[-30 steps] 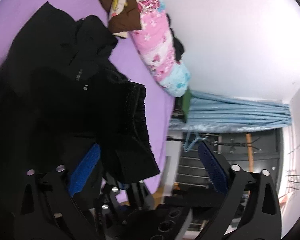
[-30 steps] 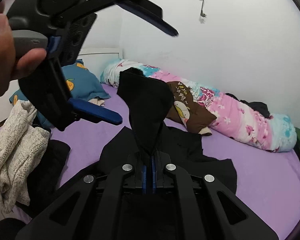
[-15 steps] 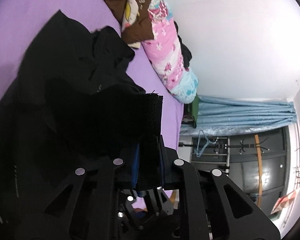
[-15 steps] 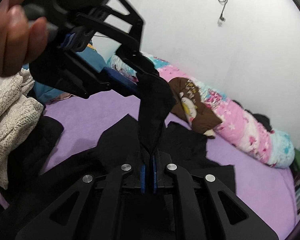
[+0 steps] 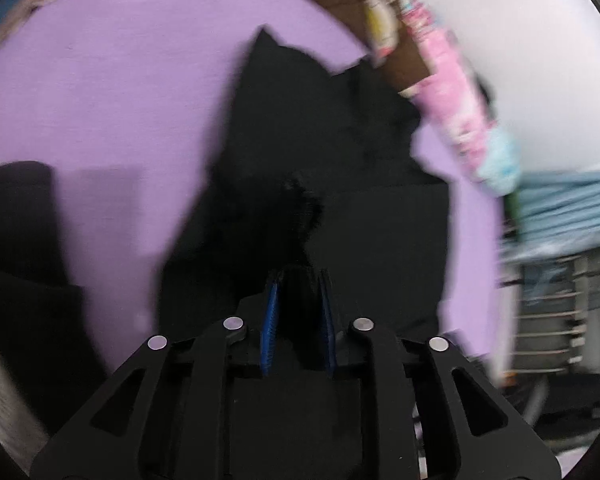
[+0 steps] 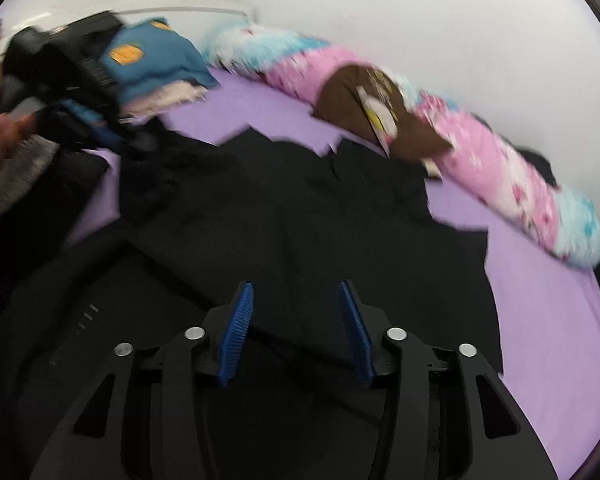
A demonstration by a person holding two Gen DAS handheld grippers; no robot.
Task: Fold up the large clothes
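Jaws of the left gripper stand narrow, having just eased a little, with a fold of the black garment between its blue pads. The right gripper has just been opening; nothing sits between its pads. The garment lies spread on the purple sheet, near the pink bolster.

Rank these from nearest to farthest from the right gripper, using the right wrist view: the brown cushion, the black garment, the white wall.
1. Black garment: directly under the right gripper, spread on the purple bed.
2. Brown cushion: beyond the garment, upper right.
3. White wall: behind everything.
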